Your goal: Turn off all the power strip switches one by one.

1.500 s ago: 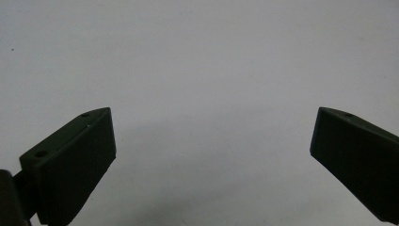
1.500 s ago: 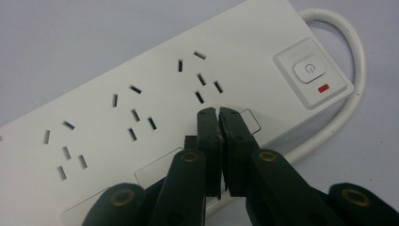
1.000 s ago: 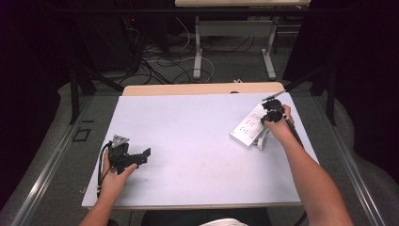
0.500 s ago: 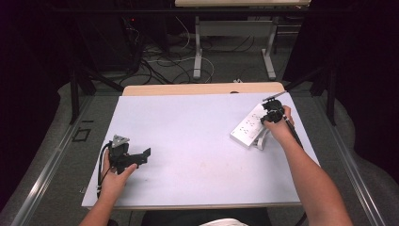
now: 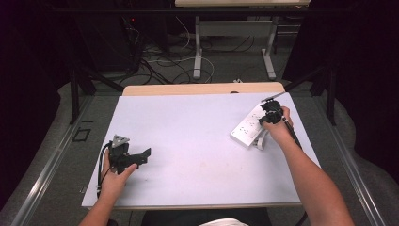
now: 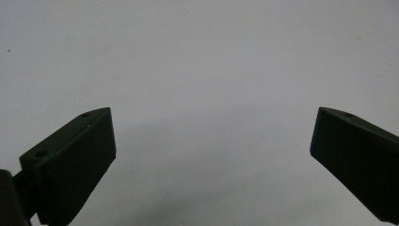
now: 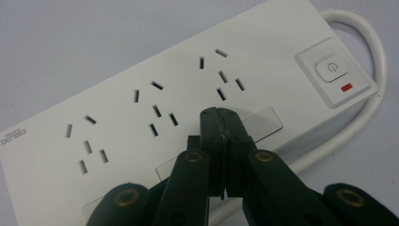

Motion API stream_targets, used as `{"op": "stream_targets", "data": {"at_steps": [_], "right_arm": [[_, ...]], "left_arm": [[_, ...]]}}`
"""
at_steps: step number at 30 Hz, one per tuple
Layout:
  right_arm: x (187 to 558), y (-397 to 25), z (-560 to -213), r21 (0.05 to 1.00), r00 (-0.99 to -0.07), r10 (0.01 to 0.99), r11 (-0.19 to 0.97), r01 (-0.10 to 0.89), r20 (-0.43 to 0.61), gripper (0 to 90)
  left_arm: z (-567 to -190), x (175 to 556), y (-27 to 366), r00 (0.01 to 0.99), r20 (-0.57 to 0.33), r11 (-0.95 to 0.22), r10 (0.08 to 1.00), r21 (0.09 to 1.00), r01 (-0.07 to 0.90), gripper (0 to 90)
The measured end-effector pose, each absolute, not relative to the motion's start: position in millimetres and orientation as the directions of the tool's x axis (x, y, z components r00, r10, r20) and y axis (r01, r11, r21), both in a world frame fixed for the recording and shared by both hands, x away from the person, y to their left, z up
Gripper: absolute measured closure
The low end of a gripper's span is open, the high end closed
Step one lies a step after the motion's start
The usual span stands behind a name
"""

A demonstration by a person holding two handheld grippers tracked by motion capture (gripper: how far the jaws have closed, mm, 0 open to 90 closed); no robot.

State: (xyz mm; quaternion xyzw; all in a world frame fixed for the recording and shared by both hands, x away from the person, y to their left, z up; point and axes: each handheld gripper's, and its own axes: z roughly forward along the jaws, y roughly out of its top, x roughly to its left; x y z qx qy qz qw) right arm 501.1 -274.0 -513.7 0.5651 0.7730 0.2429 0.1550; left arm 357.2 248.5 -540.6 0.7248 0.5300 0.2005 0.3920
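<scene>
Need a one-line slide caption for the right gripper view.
Right gripper, jaws shut, poised over a white power strip near its switch.

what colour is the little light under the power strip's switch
Red, clearest in the right gripper view: the light sits below the switch.

power strip (image 7: pixel 155 108) left end cropped, cord (image 7: pixel 362 94) partly hidden

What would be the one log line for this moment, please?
right tongs: shut, tips over power strip near its switch | left tongs: open, nothing between them, above bare table | red light showing
</scene>
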Motion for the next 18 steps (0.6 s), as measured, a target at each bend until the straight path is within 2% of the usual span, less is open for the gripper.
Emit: {"op": "stream_targets", "data": {"at_steps": [18], "right_arm": [[489.7,-263.7,-507.2,0.543,-0.358,0.932,0.271,0.795,0.06,89.5]], "left_arm": [[-540.8,357.1,247.8,0.36,-0.129,-0.13,0.924,0.779,0.613,0.7]]}}
